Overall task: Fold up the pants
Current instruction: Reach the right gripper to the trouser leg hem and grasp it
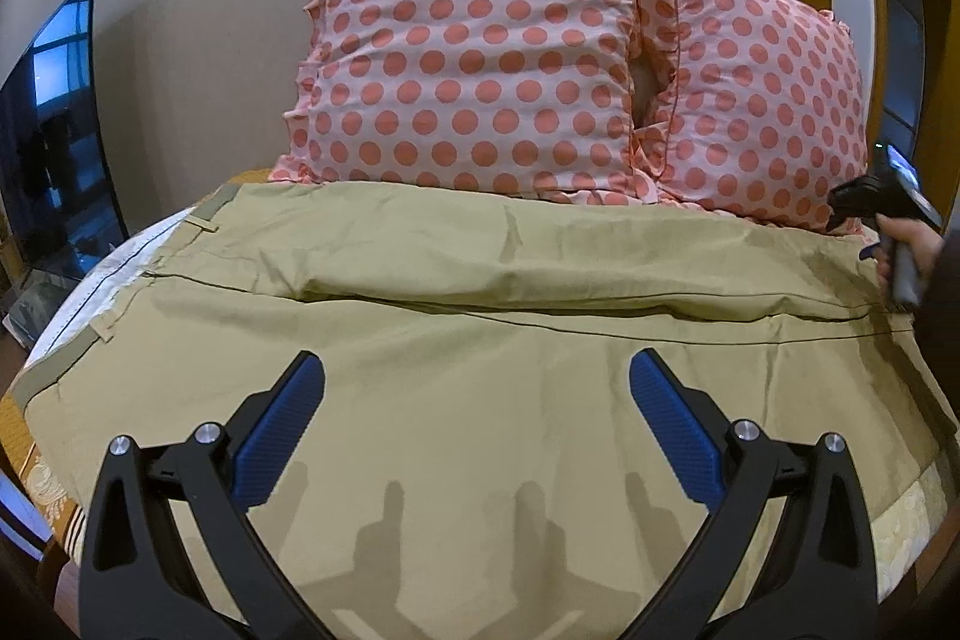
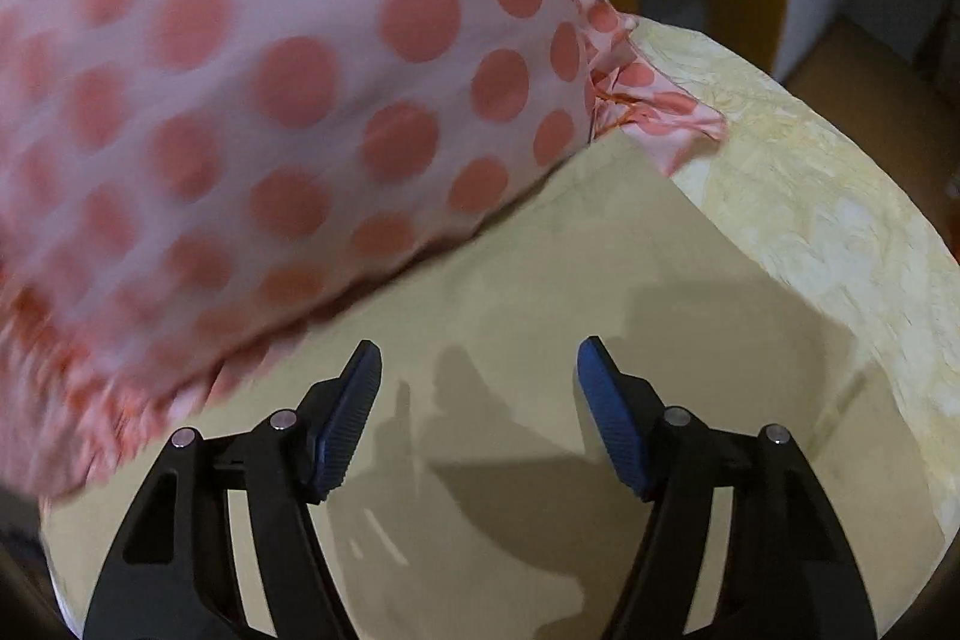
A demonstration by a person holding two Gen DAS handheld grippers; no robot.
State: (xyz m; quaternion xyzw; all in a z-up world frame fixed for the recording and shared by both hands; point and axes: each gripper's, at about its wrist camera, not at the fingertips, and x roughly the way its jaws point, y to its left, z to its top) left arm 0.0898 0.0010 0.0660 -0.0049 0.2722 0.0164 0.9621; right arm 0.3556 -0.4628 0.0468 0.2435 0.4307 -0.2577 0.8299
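Note:
Khaki pants (image 1: 456, 340) lie spread across the bed, waistband at the left, legs running to the right, one leg folded over the other along a dark seam. My left gripper (image 1: 477, 370) hovers open above the near leg, nothing between its blue pads. In the left wrist view the right gripper (image 1: 882, 220) shows at the far right edge, held by a hand over the leg ends. In the right wrist view my right gripper (image 2: 479, 364) points down at the khaki pants (image 2: 540, 292) near their hem corner; its jaws stand apart with nothing between them.
Two pink pillows with coral dots (image 1: 480, 52) lean against the wall behind the pants, one close to the right gripper (image 2: 240, 100). A pale yellow bedsheet (image 2: 810, 196) shows beyond the hem. A dark screen (image 1: 54, 130) stands at the left, past the bed edge.

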